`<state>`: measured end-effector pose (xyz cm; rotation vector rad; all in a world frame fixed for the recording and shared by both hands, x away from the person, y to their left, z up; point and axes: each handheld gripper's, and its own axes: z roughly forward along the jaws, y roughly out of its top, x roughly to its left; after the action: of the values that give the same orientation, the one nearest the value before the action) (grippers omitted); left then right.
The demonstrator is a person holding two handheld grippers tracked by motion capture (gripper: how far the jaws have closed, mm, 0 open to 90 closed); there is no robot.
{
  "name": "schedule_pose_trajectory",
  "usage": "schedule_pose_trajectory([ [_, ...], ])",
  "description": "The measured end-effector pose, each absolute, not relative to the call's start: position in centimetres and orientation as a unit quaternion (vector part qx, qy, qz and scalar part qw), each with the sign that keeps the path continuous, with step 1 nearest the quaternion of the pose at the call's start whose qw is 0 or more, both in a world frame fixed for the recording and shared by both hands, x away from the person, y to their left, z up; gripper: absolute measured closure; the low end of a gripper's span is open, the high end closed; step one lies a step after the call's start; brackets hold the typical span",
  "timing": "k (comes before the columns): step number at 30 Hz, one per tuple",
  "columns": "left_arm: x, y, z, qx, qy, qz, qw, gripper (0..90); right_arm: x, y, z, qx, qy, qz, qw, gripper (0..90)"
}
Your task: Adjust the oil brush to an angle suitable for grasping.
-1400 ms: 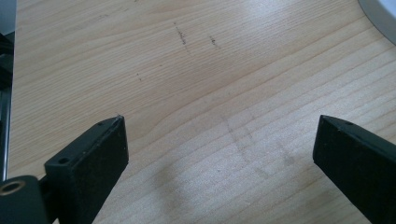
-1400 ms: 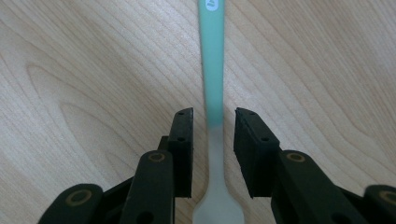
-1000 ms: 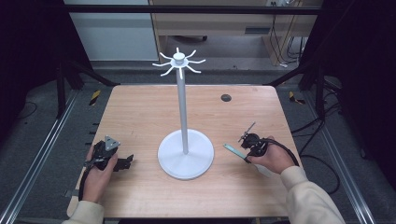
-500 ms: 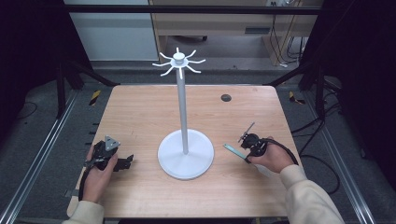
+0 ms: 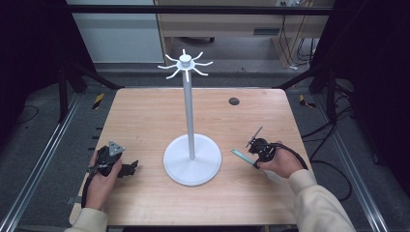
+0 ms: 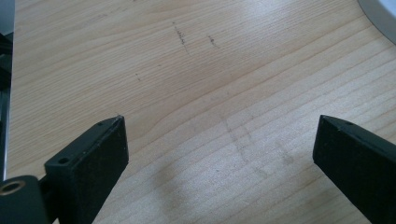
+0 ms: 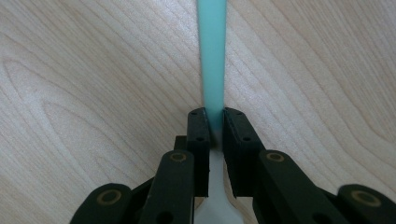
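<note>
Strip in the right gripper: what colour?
Light teal strip, clamped in the right gripper; clearest in the right gripper view.

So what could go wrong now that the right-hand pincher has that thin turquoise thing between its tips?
The right gripper has just been closing on the turquoise strip, and only its jaw tips pinch the narrow strip, so it might twist or slip when lifted. The tall white stand rises close beside that hand; a careless swing could knock it. The left gripper rests open, too far off to steady anything.
</note>
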<state>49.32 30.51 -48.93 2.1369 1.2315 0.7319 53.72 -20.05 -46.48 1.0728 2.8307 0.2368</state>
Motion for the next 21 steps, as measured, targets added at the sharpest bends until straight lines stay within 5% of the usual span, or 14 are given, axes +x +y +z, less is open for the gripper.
schedule_pose_trajectory([
  [21, 49.3, 30.5, -48.9, 0.798, 0.459, 0.274, 0.280, 2.9, 53.5, -20.6, -45.0, 0.349, 0.929, 0.106, 0.060, 82.3],
])
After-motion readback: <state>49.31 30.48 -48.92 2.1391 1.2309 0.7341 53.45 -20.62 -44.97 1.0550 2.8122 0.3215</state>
